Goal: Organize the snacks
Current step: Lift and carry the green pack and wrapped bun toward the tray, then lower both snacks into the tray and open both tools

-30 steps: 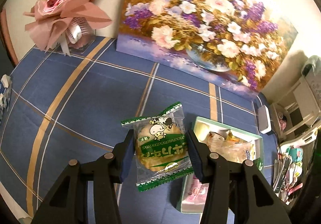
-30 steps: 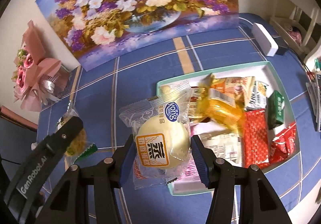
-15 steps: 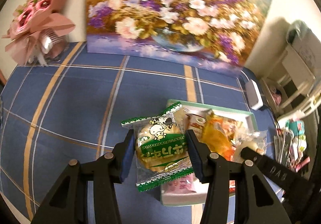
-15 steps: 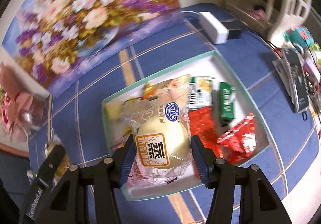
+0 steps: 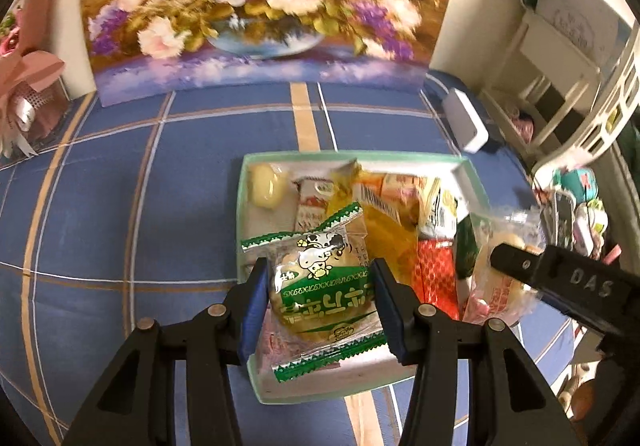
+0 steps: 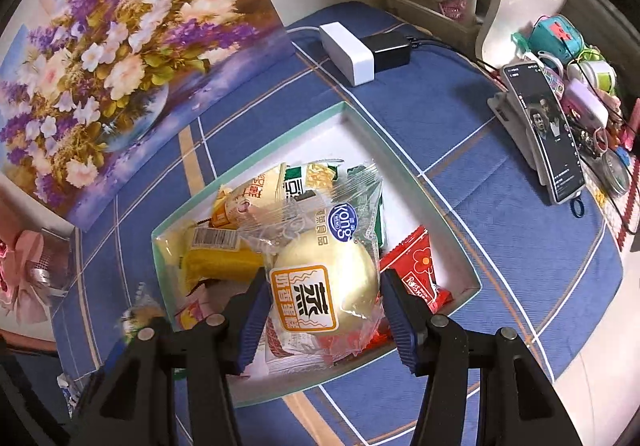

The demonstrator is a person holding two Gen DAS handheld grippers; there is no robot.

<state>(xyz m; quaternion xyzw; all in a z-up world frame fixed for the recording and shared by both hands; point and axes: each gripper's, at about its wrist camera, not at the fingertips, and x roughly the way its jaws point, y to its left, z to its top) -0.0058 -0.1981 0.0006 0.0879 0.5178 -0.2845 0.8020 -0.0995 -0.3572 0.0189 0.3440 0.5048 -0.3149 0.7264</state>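
the left gripper (image 5: 318, 296) squeezes a green cow snack pack (image 5: 320, 286) between its blue pads, right over the near end of the snack box (image 5: 472, 174). the right gripper (image 6: 322, 312) squeezes a steamed bun pack (image 6: 324, 282) over the same box, above a red packet (image 6: 416, 266) and a yellow packet (image 6: 216, 262). the box sits on a blue checked cloth (image 5: 120, 206), near a flower painting (image 5: 248, 6).

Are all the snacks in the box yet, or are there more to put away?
Nearly done. Several snacks already lie in the green-rimmed box, like the red packet and the yellow one. Two are in hand above it: the left gripper holds the green cow-print cake, and the right gripper holds the steamed bun. Both need dropping in.
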